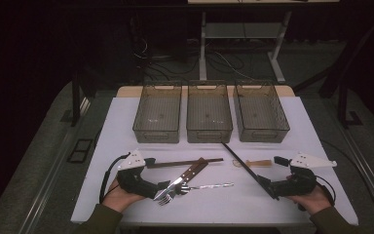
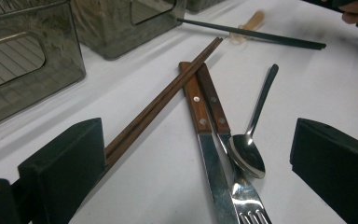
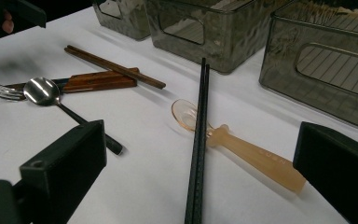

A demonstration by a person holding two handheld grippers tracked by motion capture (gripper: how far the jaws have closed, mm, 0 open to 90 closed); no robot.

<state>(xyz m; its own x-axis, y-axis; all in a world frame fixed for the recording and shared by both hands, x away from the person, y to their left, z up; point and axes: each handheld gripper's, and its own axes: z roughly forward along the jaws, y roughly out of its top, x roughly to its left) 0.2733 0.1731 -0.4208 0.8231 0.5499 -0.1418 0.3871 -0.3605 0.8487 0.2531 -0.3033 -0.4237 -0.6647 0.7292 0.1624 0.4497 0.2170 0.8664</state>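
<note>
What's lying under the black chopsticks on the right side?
The black chopsticks lie across a translucent amber plastic spoon, just where its clear bowl meets the handle. The bowl shows on one side, the handle on the other; the narrow neck beneath them is covered. Elsewhere they rest on the white table.

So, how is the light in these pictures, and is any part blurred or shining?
High view: the white table is lit and the room around it is dark. Left gripper view: sharp, with glare on the metal spoon. Right gripper view: a soft blur at the far left near the fork, and the bins reflect light.
</note>
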